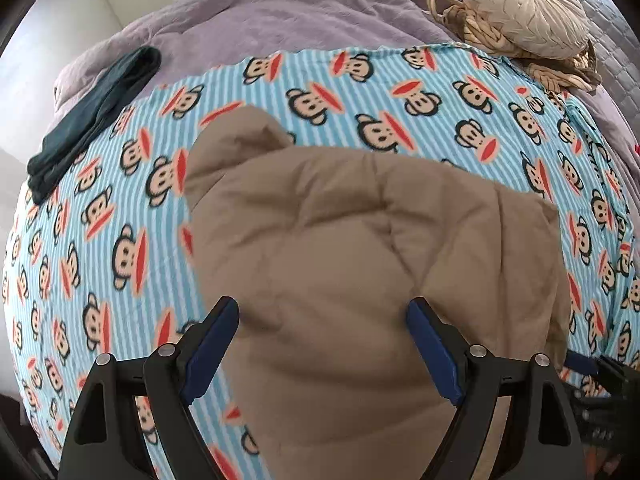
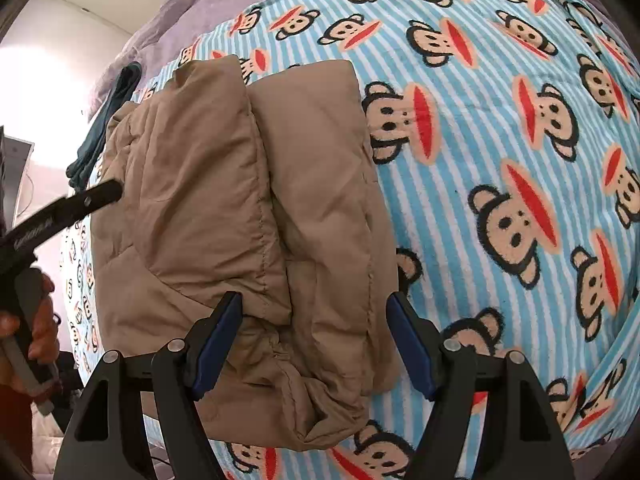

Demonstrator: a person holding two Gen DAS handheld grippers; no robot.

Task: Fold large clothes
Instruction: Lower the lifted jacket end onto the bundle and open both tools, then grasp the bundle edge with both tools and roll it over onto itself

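Observation:
A tan padded jacket (image 1: 360, 248) lies folded into a bundle on a blue striped monkey-print blanket (image 1: 120, 208). My left gripper (image 1: 322, 312) is open and hovers just above the bundle, its jaws spread wide. In the right wrist view the jacket (image 2: 240, 200) shows two folded panels side by side, with a crumpled sleeve end near the front. My right gripper (image 2: 314, 306) is open, with its jaws on either side of the bundle's near end. The left gripper's finger (image 2: 92, 200) shows at the left edge, held by a hand.
A dark teal folded garment (image 1: 96, 116) lies at the blanket's far left edge, also in the right wrist view (image 2: 108, 128). A round beige cushion (image 1: 524, 4) on a woven basket (image 1: 560, 68) sits at the far right. A lilac bedspread (image 1: 280, 12) lies behind.

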